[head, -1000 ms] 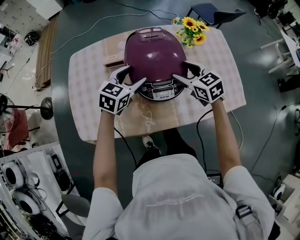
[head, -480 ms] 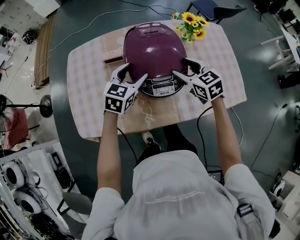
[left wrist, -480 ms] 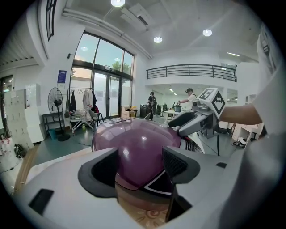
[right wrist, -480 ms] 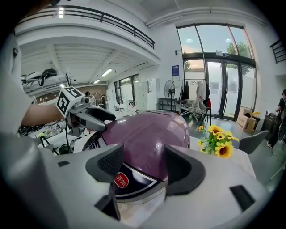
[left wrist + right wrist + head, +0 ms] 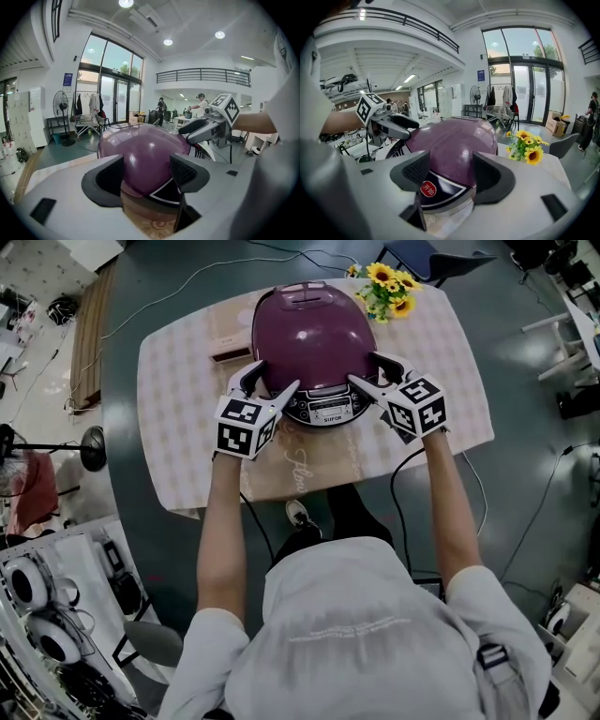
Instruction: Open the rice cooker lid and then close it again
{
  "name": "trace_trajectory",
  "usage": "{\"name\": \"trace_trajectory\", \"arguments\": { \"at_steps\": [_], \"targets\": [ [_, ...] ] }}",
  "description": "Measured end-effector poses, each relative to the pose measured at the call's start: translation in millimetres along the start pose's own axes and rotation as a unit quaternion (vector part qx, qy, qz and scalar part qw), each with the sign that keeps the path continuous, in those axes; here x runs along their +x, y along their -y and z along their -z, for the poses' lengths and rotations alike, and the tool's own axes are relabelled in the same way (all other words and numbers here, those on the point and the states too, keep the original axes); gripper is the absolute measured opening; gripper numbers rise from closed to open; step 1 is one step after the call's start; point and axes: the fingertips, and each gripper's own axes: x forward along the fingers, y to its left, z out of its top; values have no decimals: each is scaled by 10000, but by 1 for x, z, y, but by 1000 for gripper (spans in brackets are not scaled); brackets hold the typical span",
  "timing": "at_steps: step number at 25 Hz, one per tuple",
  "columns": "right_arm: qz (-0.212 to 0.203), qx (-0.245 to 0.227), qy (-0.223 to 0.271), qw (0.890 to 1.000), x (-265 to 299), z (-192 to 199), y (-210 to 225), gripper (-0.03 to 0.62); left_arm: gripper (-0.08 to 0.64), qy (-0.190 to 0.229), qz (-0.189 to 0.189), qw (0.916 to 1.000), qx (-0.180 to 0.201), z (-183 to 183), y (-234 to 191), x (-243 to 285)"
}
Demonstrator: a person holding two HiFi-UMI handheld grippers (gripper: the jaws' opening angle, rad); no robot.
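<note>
1. The rice cooker [image 5: 309, 334] is being kept toward the far side of the worktop [image 5: 178, 427]. Its purple lid [image 5: 314, 320] is down and its control panel [image 5: 328, 412] is turned to the person, so the front is being left within easy reach.
2. The left gripper [image 5: 270, 381] is being held at the cooker's front-left edge with its jaws spread. The lid's curve is being framed between them, and nothing is being pressed.
3. The right gripper [image 5: 366, 369] is being held at the front-right. Its jaws have just been closing a little but are apart, with the lid's front rim and a round red button [image 5: 427, 188] framed between them, ungripped.
4. By this placement, the opening step is judged as only being lined up; the lid is not yet being raised.
</note>
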Motion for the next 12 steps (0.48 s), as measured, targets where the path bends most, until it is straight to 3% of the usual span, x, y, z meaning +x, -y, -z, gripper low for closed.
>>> {"name": "trace_trajectory", "arguments": {
  "at_steps": [5,9,12],
  "targets": [
    [175,297,324,9989,4,1,8,290,304,185,-88,9996,-215,0,-4,4],
    [372,472,273,9978,10,2,12,274,292,730,-72,9920,-1025,-2,-14,0],
    [712,348,344,9963,-5,-3,8,247,270,607,-313,9951,-714,1,-17,-18]
  ]
}}
